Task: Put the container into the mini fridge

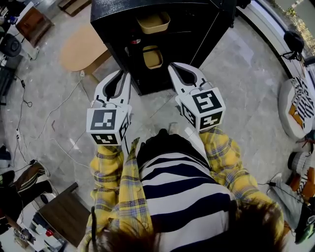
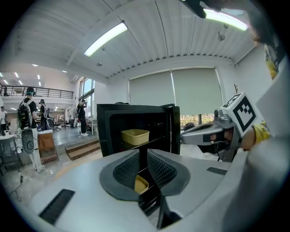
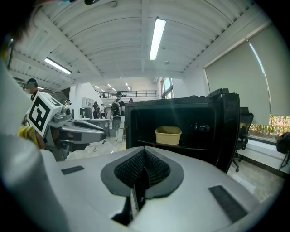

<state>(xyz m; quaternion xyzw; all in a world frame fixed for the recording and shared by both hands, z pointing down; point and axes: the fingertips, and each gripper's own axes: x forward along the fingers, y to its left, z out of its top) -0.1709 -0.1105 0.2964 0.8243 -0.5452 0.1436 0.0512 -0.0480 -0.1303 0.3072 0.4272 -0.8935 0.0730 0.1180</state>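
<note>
While both grippers hang empty before it, the black box-shaped mini fridge (image 1: 118, 12) fills the top centre of the head view with its front open toward the person. Below it are the left gripper (image 1: 123, 74) and the right gripper (image 1: 173, 66), one on each side of the opening. The left fingers are all but closed, with only a thin slit between them. The right fingers are pressed together. Neither holds anything.

Two tan open-topped plastic containers are visible, both already inside. The upper container (image 1: 153, 22) sits on the top shelf, long side across the opening. The lower container (image 1: 152, 57) sits beneath it. Both lie straight ahead and between the grippers, the right one seemingly a touch nearer.
</note>
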